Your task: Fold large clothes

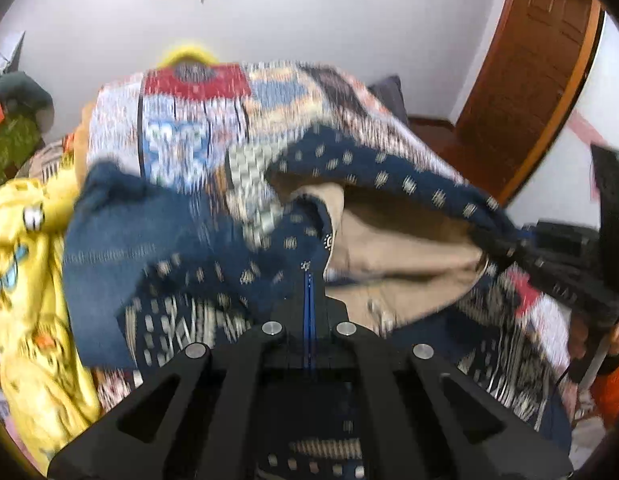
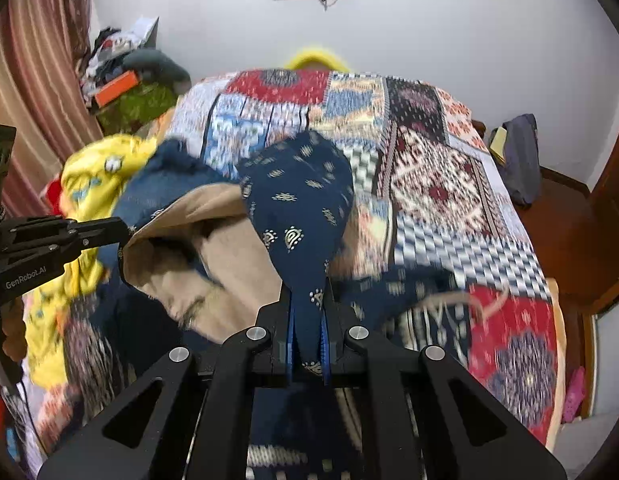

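A large navy garment point(image 2: 301, 200) with a small gold print and a beige lining point(image 2: 237, 264) hangs between both grippers above the bed. My right gripper point(image 2: 307, 312) is shut on a fold of the navy cloth. My left gripper point(image 1: 308, 280) is shut on another edge of the same garment point(image 1: 213, 248); it also shows in the right wrist view point(image 2: 121, 230) at the left, pinching the cloth's edge. The beige lining point(image 1: 397, 256) gapes open between the two grips. The images are motion-blurred.
A patchwork bedspread point(image 2: 449, 184) covers the bed. A yellow cartoon-print cloth point(image 1: 25, 280) lies in a heap at the left. A wooden door point(image 1: 521, 80) stands at the right. Clutter point(image 2: 121, 76) is piled by the striped curtain point(image 2: 33, 80).
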A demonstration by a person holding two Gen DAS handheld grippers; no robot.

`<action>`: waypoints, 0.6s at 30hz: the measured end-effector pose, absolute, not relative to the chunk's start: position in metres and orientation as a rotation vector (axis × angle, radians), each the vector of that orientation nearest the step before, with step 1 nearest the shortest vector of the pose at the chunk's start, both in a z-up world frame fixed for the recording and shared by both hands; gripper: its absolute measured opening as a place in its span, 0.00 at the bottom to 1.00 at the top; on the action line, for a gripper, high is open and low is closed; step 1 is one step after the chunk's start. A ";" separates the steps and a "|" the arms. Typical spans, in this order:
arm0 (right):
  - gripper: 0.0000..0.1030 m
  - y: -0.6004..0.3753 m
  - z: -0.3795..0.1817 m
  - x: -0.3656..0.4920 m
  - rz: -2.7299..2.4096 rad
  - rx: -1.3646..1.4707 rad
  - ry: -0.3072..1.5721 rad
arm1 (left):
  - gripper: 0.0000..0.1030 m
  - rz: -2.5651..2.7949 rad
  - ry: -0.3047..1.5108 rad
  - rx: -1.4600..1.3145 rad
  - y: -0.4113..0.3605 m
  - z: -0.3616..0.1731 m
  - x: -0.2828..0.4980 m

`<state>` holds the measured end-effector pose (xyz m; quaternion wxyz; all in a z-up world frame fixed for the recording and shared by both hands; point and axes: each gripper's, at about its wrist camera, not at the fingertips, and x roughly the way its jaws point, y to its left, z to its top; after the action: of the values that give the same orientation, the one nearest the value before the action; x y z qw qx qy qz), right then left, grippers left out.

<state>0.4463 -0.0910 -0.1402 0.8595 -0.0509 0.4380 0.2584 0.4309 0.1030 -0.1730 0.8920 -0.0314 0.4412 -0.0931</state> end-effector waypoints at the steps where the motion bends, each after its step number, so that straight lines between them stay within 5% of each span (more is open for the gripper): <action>1: 0.09 -0.092 -0.144 0.441 0.543 -0.111 0.928 | 0.00 -0.191 0.934 -0.061 0.100 -0.181 0.423; 7: 0.15 -0.102 -0.169 0.421 0.460 -0.189 0.996 | 0.00 -0.167 1.066 -0.070 0.099 -0.231 0.399; 12: 0.32 -0.108 -0.176 0.412 0.403 -0.255 1.048 | 0.03 -0.167 1.072 0.010 0.094 -0.234 0.382; 15: 0.40 -0.114 -0.169 0.409 0.398 -0.248 1.030 | 0.16 -0.165 1.040 0.047 0.092 -0.220 0.381; 18: 0.48 -0.115 -0.155 0.411 0.418 -0.208 1.000 | 0.46 -0.159 0.971 0.034 0.093 -0.195 0.388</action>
<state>0.4107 -0.1151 -0.1554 0.8516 -0.0986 0.4750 0.1985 0.3879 0.0931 -0.1952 0.8813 0.0164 0.4661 -0.0762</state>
